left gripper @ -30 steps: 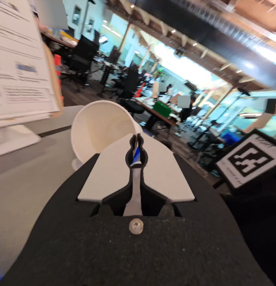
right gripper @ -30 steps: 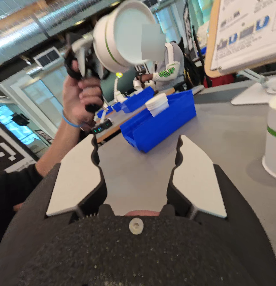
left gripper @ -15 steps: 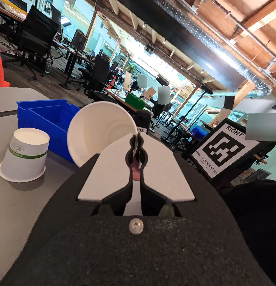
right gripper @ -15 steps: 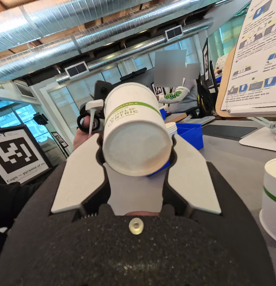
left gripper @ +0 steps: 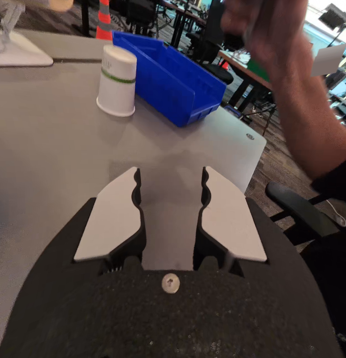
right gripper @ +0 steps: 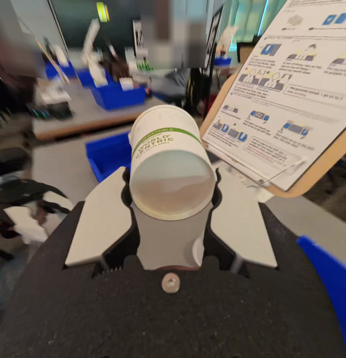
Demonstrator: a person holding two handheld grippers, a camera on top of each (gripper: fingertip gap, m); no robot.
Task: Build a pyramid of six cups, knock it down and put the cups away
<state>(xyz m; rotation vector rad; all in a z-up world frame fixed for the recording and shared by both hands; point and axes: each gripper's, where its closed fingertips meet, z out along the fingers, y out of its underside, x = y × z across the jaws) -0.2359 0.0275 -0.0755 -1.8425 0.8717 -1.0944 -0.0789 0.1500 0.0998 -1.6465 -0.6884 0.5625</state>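
Note:
My right gripper [right gripper: 171, 171] is shut on a white paper cup with a green band [right gripper: 168, 166]. The cup lies on its side in the air, its base towards the camera. My left gripper [left gripper: 170, 170] is open and empty, low over the grey table [left gripper: 52, 155]. A second white cup [left gripper: 117, 83] stands upside down on the table, against the near side of a blue bin [left gripper: 168, 81]. In the right wrist view a blue bin [right gripper: 108, 155] sits just behind the held cup.
A person's bare forearm and hand [left gripper: 284, 67] reach across the upper right of the left wrist view. An instruction board on a stand [right gripper: 275, 116] stands at the right. Another blue edge [right gripper: 327, 271] shows at the lower right. The table's corner [left gripper: 253, 147] is near.
The cup passed from my left gripper to my right. The left jaws opened and let go; the right jaws closed on it. Both views swung towards the table.

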